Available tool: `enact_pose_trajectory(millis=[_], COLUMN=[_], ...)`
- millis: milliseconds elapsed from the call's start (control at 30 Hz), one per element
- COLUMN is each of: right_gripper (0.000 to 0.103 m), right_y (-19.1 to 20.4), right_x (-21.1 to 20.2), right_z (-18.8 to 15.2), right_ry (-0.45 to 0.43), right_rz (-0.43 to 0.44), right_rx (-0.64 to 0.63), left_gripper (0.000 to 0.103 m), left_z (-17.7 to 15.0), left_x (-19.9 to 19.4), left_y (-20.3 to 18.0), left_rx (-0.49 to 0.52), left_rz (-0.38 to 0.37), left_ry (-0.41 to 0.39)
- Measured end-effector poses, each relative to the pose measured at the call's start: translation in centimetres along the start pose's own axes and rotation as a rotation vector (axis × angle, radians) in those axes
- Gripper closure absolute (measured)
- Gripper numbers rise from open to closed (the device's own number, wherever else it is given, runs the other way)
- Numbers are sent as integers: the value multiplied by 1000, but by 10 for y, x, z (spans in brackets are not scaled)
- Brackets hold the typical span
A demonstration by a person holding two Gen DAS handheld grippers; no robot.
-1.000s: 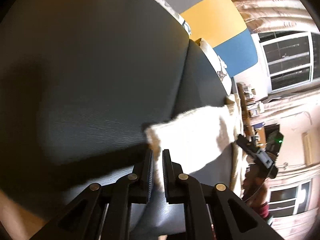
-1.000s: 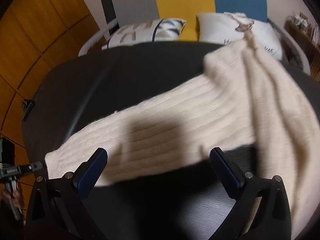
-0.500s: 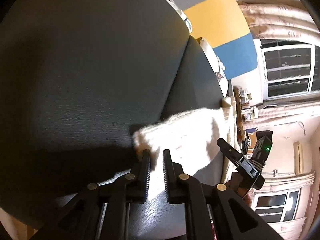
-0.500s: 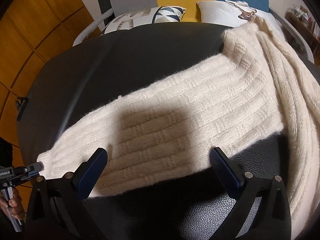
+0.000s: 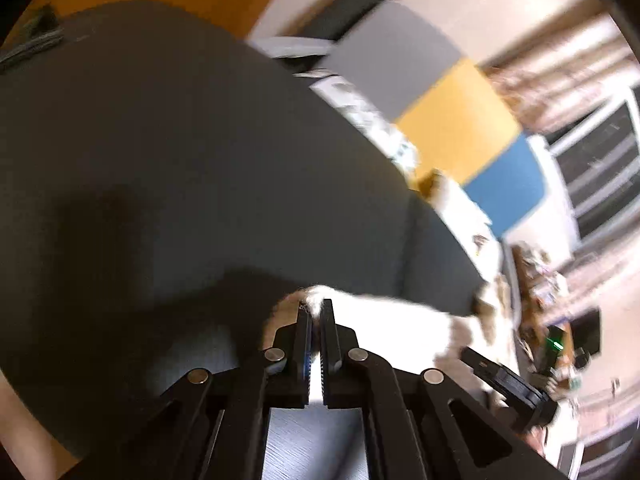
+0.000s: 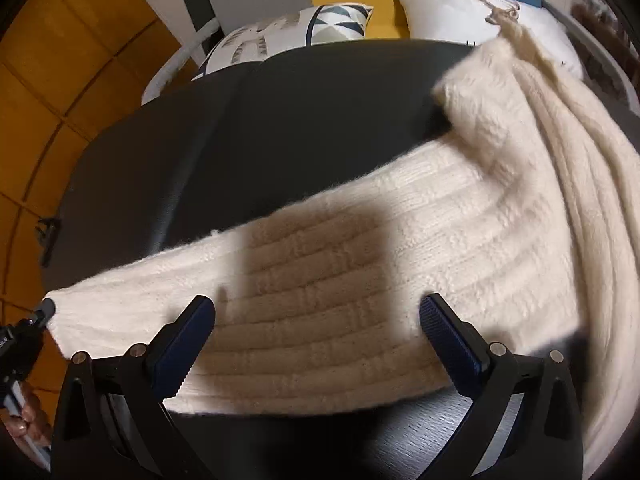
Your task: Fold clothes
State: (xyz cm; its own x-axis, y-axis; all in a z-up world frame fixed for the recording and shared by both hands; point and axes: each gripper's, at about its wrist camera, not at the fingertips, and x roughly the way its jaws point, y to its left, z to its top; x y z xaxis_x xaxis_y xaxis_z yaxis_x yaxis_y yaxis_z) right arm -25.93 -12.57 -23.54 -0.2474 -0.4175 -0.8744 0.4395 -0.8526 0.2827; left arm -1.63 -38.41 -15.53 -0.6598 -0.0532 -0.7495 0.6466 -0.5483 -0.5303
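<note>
sweater [image 6: 360,280] cuff pinched in left claw [image 5: 316,308], blurred; right claw [image 6: 316,320] spread above it.

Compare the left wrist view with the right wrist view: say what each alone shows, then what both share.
Left wrist only: the left gripper shut on the cuff end of the cream knit sweater, and a window. Right wrist only: the right gripper open over the sleeve, the ribbed knit spread out, and two pillows. Both: the sweater, the dark surface, and the grey, yellow and blue panels.
</note>
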Motion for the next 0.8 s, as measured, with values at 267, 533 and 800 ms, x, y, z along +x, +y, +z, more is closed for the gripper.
enact_pose_trajectory(millis=[267,533,800], right_gripper=[0,0,0], right_y=[39,0,-119], right_x=[14,-106,-195], right_z=[12,-74,-198], right_ry=[32,-170,-157], right_rz=[-8,-57,-419], right_rx=[-58,-205,-86], left_gripper=[101,100,100], left_z=[20,24,11], left_x=[32,16,-11], left_y=[23,32,14], left_rx=[-16,-29,5], left_rz=[143,94,160], left_ry=[17,42,-24])
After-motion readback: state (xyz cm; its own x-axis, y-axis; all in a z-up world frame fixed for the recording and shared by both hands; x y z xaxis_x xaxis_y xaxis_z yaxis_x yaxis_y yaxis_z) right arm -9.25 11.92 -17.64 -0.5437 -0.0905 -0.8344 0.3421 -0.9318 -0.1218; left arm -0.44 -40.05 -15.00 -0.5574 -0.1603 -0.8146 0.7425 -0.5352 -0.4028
